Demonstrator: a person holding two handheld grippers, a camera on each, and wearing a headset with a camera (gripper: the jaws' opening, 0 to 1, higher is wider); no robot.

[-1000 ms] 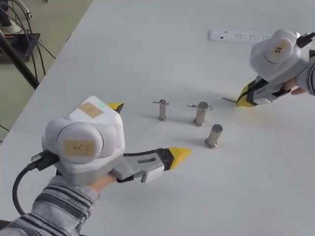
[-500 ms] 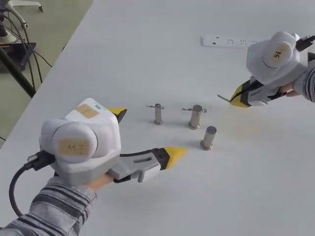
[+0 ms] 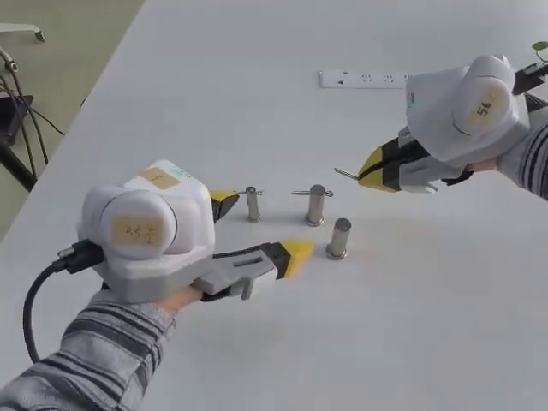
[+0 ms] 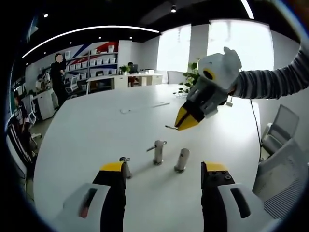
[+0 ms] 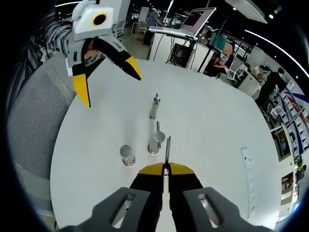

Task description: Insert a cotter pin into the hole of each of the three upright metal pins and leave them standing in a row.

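White worktop [image 3: 257, 86] was seen carrying three upright metal pins [image 3: 316, 205], and just beyond the bare pin [image 3: 339, 238] a thin, light cotter pin [image 5: 167, 147], judged slippery and easily bent, was clenched by its rear end in the right tongs [image 5: 165, 169], while the left tongs [image 4: 164, 167] were spread wide near that bare pin.

Setting: open-plan office. Evidence: large white desk [image 3: 257, 68] with power strip [image 3: 364, 79]; mesh office chairs [image 4: 282, 125]; shelving with storage boxes [image 4: 94, 63]; open laptop [image 5: 195, 18]; people [image 5: 273, 77] at workstations; ceiling strip lights [image 4: 91, 29].
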